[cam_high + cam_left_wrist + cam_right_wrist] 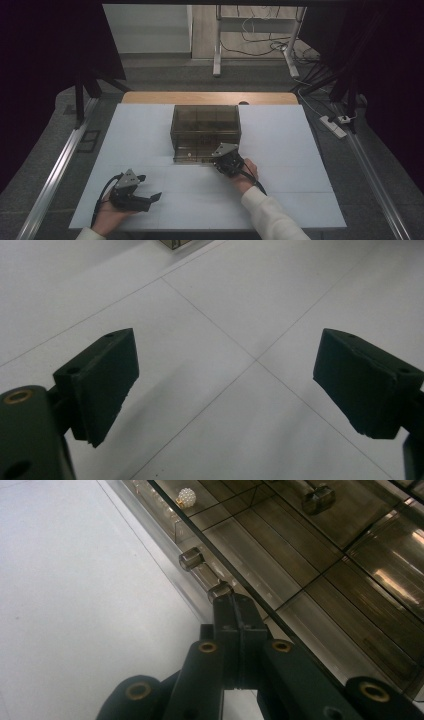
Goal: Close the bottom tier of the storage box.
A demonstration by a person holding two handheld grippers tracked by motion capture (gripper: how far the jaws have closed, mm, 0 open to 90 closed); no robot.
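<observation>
A smoky transparent drawer box (pixel 205 132) is seen at the centre of the white table (pixel 280 150), slightly toward twelve o'clock. The right gripper (pixel 224 159) is held at the box's lower front edge, at about five o'clock of the box, with the hand (pixel 246 175) and a white sleeve (pixel 270 215) trailing toward five o'clock.

In the right gripper view, the two black jaws are pressed flat together, fully closed, and their tips (pixel 235 602) are set against the near end of a clear cylindrical drawer handle (pixel 202 572) on the box front. Nothing is seen clamped between the jaws. A small pearl-like bead (pixel 186 497) is seen inside a drawer at eleven o'clock of the handle.

The left gripper (pixel 150 199) is rested low at seven o'clock of the table, well apart from the box, held in the left hand (pixel 112 212). In the left gripper view, its jaws are spread wide over bare table (pixel 240 315), with nothing between them; a corner of the box (pixel 176 243) is seen at twelve o'clock.
</observation>
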